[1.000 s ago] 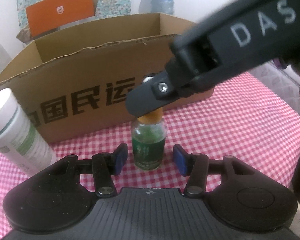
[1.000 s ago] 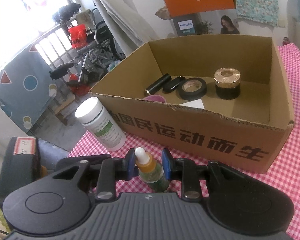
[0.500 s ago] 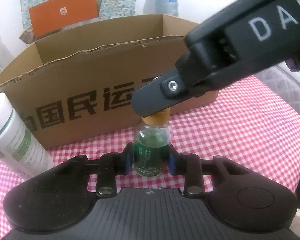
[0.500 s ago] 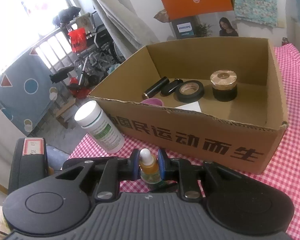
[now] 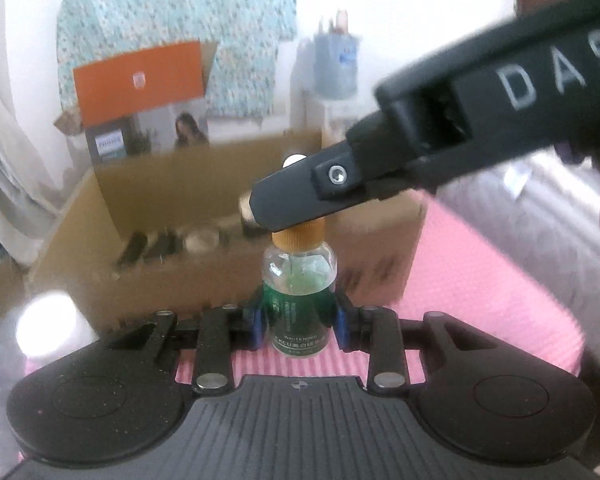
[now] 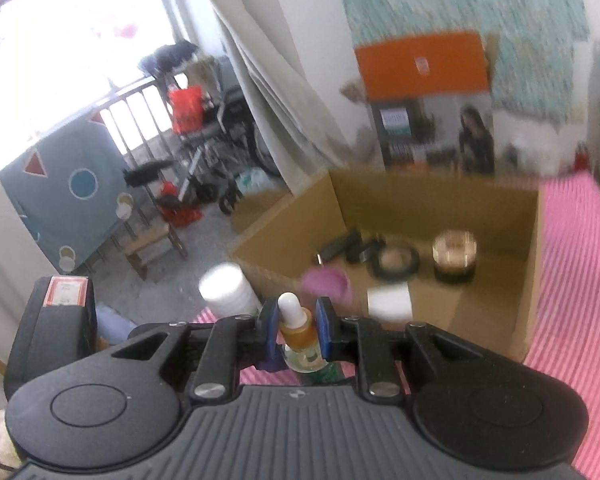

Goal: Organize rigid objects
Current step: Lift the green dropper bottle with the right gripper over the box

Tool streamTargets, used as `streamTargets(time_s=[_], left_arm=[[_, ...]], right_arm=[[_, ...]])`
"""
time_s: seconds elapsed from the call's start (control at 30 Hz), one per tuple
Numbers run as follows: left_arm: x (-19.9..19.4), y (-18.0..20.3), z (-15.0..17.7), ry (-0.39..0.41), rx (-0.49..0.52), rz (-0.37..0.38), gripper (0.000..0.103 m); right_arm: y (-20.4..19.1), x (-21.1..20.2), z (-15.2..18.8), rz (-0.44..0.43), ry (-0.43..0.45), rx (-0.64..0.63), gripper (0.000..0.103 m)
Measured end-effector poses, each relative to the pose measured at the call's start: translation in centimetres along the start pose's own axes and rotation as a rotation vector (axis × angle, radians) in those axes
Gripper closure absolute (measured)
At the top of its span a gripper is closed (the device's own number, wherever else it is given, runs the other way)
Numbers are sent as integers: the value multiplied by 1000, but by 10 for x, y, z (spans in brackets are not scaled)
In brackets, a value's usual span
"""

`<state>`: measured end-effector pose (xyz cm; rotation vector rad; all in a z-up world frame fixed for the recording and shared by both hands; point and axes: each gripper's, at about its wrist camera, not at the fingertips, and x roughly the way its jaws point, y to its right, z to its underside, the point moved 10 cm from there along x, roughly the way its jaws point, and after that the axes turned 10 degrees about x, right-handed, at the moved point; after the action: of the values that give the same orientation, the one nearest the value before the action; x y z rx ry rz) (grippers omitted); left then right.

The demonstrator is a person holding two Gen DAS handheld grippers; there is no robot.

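A small glass dropper bottle [image 5: 298, 296] with green liquid, an orange collar and a white bulb stands upright between my left gripper's [image 5: 299, 326] blue pads, which are shut on its body. My right gripper [image 6: 298, 330] is shut on the same bottle's orange collar [image 6: 297, 326]; its black finger [image 5: 300, 196] crosses above the bottle in the left wrist view. The bottle is held above the pink checked cloth [image 5: 480, 280], in front of the open cardboard box [image 6: 500, 280].
The box holds a black tape roll [image 6: 396, 258], a gold-lidded dark jar [image 6: 454, 258], black tubes [image 6: 340, 244], a pink item [image 6: 326, 282] and a white piece [image 6: 388, 300]. A white canister [image 6: 226, 292] stands left of the box. An orange and grey carton [image 6: 428, 100] stands behind.
Both grippers have risen with the bottle held between them; the box now appears lower and its inside shows in the left wrist view. The views are motion-blurred.
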<state>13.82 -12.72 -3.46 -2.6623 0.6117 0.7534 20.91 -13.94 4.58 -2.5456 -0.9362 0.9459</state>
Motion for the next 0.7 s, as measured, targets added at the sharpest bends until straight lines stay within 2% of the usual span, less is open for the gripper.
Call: streamTargets(time_s=[0.17,0.33,0.4,0.53,0.7], left_arm=[[4,-8,-41,30,-43,25,72],[31,-16,-67,7,-84,60,72],[49,-18,-72,-23,-103,87,72],[92,-17,-70,-137,-191,183,72],[137,-14,-62,-245,-230,214,72]], right_arm=[[-4,-14,-40,-13,50,-47,81],[18,-5,-75,-9,42,-36,81],[32,4,-85,4,20,-19,81],[70,31,-94,31,-51,27,81],[116,63,-95,67,-128,75,81]])
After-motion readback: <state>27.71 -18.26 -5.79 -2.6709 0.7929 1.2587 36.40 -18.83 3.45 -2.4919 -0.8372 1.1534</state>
